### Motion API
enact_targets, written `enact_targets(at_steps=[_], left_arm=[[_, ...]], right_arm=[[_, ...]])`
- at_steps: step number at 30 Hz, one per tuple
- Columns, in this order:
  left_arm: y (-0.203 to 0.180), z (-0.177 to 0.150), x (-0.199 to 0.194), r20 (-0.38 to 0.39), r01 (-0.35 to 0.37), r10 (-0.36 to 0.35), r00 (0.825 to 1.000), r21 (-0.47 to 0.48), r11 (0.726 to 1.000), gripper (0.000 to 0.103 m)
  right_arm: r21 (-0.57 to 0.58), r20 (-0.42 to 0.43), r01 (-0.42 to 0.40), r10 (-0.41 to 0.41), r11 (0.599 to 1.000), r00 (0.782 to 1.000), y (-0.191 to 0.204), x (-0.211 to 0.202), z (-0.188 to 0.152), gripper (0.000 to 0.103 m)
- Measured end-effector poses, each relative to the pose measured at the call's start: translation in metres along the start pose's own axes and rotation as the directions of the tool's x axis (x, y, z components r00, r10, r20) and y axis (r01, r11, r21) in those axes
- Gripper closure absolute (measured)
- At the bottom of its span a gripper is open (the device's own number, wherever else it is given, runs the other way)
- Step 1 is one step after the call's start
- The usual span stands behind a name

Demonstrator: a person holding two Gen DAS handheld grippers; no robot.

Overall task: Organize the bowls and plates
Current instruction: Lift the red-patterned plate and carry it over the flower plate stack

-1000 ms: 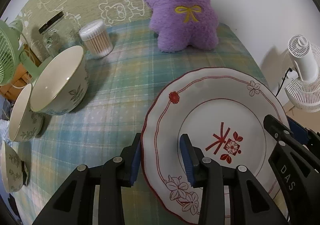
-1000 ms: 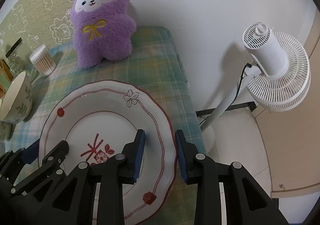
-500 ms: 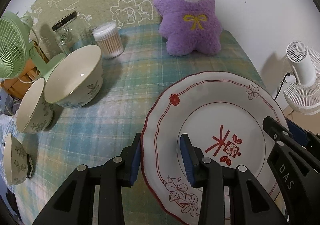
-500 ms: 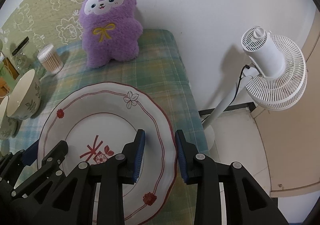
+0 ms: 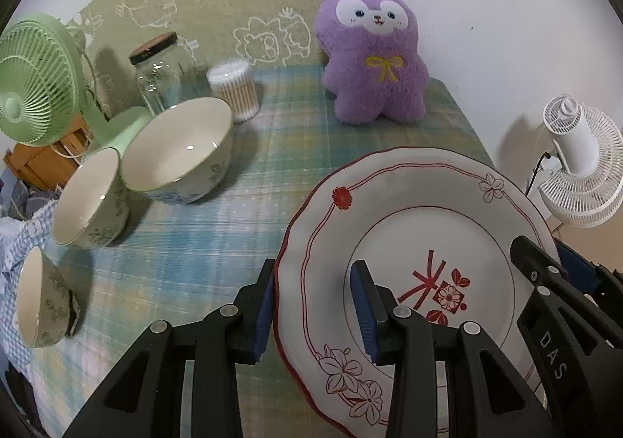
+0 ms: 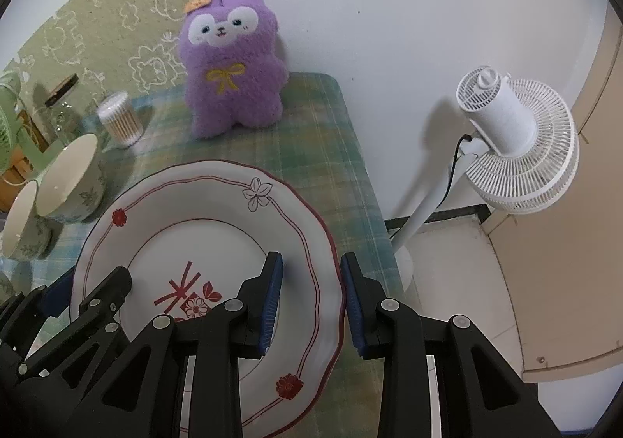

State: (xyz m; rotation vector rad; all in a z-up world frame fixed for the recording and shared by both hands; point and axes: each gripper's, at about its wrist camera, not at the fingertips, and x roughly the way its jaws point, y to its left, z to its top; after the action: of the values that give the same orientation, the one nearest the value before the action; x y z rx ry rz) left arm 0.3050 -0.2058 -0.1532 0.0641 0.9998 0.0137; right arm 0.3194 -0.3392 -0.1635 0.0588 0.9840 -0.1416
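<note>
A white plate (image 5: 420,212) with a red rim and red flower pattern hangs above the plaid tablecloth, held from both sides. My left gripper (image 5: 313,311) is shut on its left rim, one pad under and one on top. On the opposite rim of the plate (image 6: 187,212) my right gripper (image 6: 311,299) is shut the same way. Three cream bowls with green leaf prints stand tilted in a row at the left: a large bowl (image 5: 179,155), a medium bowl (image 5: 87,198) and a small bowl (image 5: 37,299).
A purple plush toy (image 5: 373,56) sits at the back against the wall. A glass jar (image 5: 163,72) and a cotton-swab tub (image 5: 233,89) stand behind the bowls, beside a green fan (image 5: 35,87). A white standing fan (image 6: 510,142) is off the table's right edge.
Both grippers have risen and drawn back with the plate still held; more of the table, bowls and green fan has come into view.
</note>
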Motion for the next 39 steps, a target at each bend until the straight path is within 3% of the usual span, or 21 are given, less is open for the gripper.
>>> enact_targets(at_steps=[20,39], left_arm=[[0.030,-0.031,-0.073,0.093,0.034,-0.037,0.995,0.027,0.999,0.066],[0.037,-0.082,-0.108,0.102,0.107,-0.117,0.988,0.103,0.989,0.066]], right_arm=[[0.042,0.075,0.039,-0.042,0.998,0.996,0.017,-0.084,-0.035,0.069],[0.120,0.090,0.119,-0.131,0.986,0.987,0.021,-0.135,-0.094,0.069]])
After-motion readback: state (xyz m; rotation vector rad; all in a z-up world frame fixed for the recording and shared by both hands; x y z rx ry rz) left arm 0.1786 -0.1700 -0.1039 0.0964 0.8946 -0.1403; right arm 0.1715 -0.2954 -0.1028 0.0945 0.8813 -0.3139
